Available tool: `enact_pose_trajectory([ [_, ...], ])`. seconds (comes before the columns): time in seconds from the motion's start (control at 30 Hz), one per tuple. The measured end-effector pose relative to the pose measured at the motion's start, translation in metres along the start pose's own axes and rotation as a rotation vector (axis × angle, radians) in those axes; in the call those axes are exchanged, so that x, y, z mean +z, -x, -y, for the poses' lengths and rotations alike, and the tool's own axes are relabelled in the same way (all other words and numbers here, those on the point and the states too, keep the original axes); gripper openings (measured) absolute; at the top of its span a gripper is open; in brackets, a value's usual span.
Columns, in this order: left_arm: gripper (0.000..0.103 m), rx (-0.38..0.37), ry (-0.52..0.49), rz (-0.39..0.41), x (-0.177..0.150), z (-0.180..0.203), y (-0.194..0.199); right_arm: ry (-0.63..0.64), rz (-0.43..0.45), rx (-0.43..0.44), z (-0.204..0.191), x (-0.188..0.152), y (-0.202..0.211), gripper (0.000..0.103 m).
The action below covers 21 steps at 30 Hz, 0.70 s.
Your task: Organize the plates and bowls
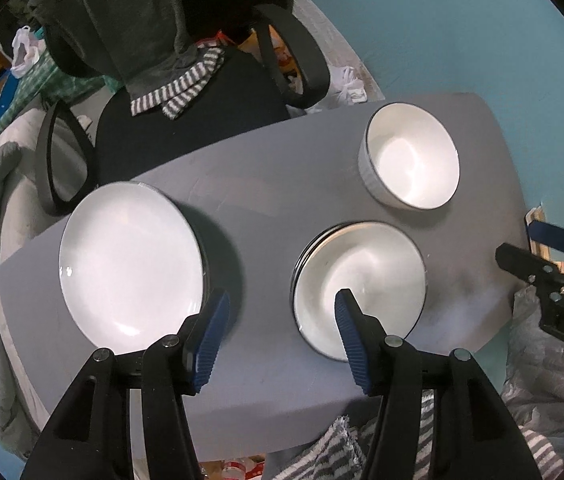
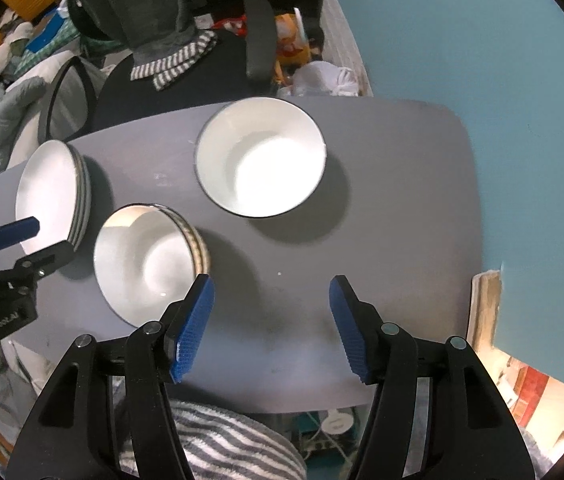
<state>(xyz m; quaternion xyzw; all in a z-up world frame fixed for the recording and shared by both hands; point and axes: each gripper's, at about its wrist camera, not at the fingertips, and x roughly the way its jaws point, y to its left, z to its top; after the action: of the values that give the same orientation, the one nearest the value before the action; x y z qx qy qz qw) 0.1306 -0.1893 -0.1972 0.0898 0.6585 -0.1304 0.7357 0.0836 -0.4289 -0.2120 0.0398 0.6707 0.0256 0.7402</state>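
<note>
A: Where do the dishes sit?

B: A stack of plates (image 1: pixel 130 264) lies at one end of the grey counter (image 1: pixel 266 376), a stack of shallow bowls (image 1: pixel 358 284) sits mid-counter, and a lone deep bowl (image 2: pixel 260 156) stands apart behind them.

A: And the tools?

B: The left tool (image 1: pixel 282 340) and right tool (image 2: pixel 270 324) both hang released, nothing between the pads, over bare counter.

A: The step?

B: Sorting looks almost finished, I'd judge. Next probably means gripping the deep bowl's rim if it needs moving.

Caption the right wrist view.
Open right gripper above grey table, beside two dish stacks and a lone bowl.
</note>
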Motion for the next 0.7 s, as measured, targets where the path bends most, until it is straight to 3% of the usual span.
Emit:
enact_pose_trajectory([
  [0.57,0.060,-0.032,-0.046,-0.070,0.062,0.023,-0.031,-0.152,-0.055,0.043,0.059,0.021,-0.026,0.066],
  [0.7,0.060,0.044,-0.117,-0.062,0.079,0.032,-0.043,-0.162,-0.061,0.045,0.064,0.031,-0.035,0.066],
])
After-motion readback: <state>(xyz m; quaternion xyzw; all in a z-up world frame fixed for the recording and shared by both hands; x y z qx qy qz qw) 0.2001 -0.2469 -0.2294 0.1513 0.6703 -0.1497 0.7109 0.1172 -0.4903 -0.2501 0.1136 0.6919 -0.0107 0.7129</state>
